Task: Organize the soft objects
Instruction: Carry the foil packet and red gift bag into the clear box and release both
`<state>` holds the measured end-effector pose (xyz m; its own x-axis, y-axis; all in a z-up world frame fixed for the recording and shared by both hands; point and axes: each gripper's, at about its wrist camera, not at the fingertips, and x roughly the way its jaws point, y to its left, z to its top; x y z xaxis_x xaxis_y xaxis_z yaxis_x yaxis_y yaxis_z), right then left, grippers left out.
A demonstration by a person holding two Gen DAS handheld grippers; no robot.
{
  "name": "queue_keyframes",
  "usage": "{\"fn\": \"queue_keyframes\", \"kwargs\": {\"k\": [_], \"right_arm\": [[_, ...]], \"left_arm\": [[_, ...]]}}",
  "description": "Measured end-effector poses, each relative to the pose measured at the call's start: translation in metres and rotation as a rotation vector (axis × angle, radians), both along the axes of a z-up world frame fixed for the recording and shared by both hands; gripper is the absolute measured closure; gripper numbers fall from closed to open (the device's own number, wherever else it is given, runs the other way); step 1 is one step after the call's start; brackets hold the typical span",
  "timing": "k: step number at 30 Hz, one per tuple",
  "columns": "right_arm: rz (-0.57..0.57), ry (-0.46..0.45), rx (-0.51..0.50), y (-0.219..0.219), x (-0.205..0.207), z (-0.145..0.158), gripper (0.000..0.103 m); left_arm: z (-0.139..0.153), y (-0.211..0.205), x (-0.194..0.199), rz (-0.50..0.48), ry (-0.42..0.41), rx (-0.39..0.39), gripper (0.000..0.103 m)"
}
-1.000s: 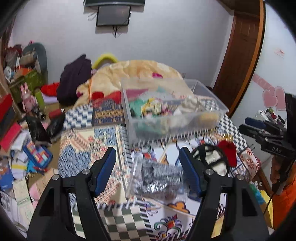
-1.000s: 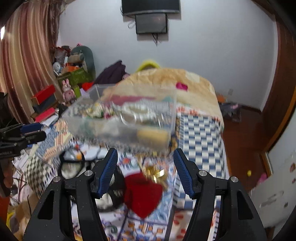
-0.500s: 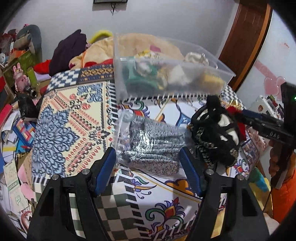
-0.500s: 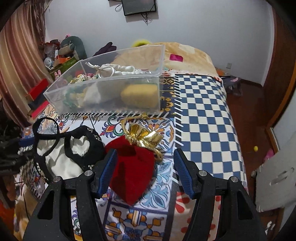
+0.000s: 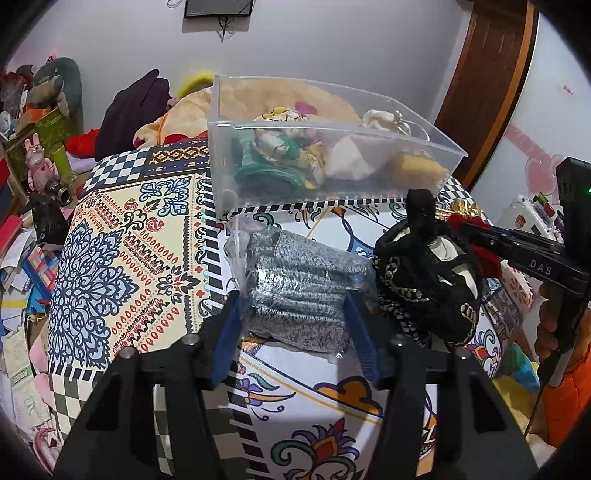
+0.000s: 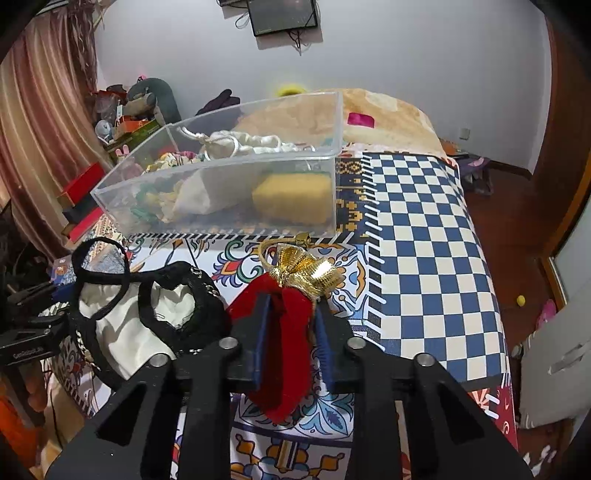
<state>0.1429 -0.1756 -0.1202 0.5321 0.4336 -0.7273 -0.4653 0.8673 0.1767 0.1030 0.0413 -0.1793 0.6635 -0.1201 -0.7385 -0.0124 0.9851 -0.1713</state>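
Right tool [image 6: 291, 325] low, clamping red pouch [image 6: 288, 354]; left tool [image 5: 295, 325] straddling grey pack [image 5: 295, 291]

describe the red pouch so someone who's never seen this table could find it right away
Find the clear plastic bin of soft things on the patterned tablecloth. Just in front of its near wall lies the red velvet pouch, pinched in the right claw. Unlike the black-and-white bag beside it, it has a gold bow at its neck.

Red pouch [image 6: 291, 354] lower part hidden btwn hand-held gripper fingers; wall screen [image 5: 219, 7] cut off at top edge.
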Motion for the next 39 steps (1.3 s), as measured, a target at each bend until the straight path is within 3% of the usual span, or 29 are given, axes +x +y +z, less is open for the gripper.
{"fn": "queue_keyframes", "kwargs": {"k": [3, 9, 25, 32, 39], "right_arm": [[-0.001, -0.015, 0.012, 0.0, -0.003, 0.005, 0.091], [-0.001, -0.075, 0.04, -0.005, -0.011, 0.026, 0.091], [-0.009, -0.238, 0.1, -0.009, -0.015, 0.083, 0.091], [0.006, -0.302, 0.123, 0.005, -0.005, 0.101, 0.091], [0.001, -0.346, 0.138, 0.017, 0.008, 0.111, 0.091]], "left_arm": [[0.003, 0.002, -0.005, 0.008, -0.014, 0.001, 0.064], [0.014, 0.01, -0.01, 0.021, -0.042, 0.015, 0.072], [0.09, 0.023, -0.015, 0.048, -0.236, 0.041, 0.074], [0.119, 0.024, 0.004, 0.054, -0.306, 0.045, 0.074], [0.13, 0.024, 0.03, 0.071, -0.331, 0.066, 0.074]]}}
